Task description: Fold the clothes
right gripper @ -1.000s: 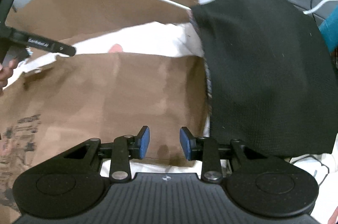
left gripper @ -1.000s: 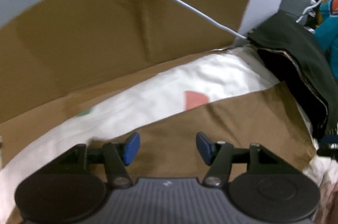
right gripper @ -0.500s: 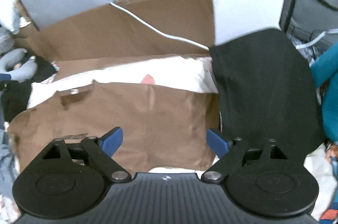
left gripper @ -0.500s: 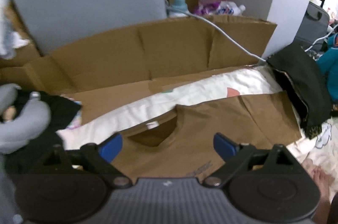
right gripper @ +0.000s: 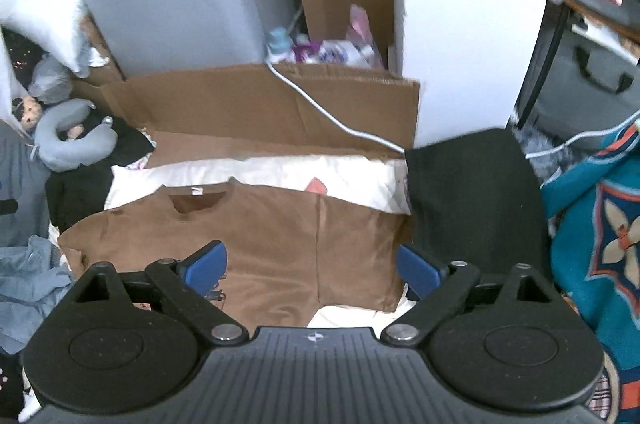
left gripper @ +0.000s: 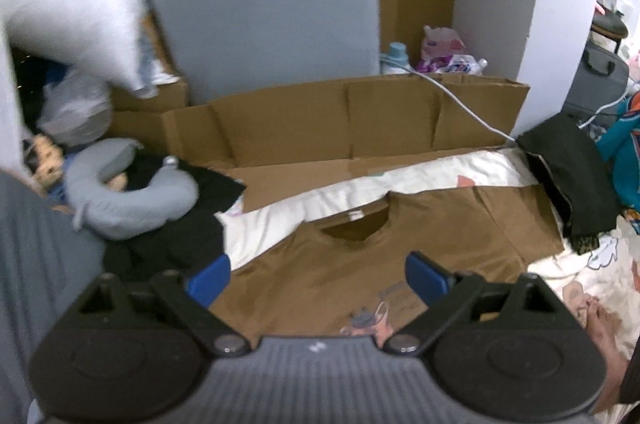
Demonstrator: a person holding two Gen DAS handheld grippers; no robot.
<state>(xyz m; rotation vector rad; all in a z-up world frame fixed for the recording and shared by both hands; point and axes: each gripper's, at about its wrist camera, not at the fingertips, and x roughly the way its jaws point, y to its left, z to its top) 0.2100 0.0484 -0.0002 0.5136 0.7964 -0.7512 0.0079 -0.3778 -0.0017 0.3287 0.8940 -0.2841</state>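
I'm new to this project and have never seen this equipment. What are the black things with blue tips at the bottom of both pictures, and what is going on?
Those are two hand-held grasping tools, one in each of a person's hands. Each carries a wide-angle camera looking forward along its two blue-tipped fingers, so one picture comes from the left tool and one from the right tool. Both look down on a brown T-shirt spread flat, front up, on a white printed sheet, with flattened cardboard behind it. A black garment lies to its right and a grey neck pillow to its left. The left tool is wide open; the right tool's jaws are opening. Neither holds anything.
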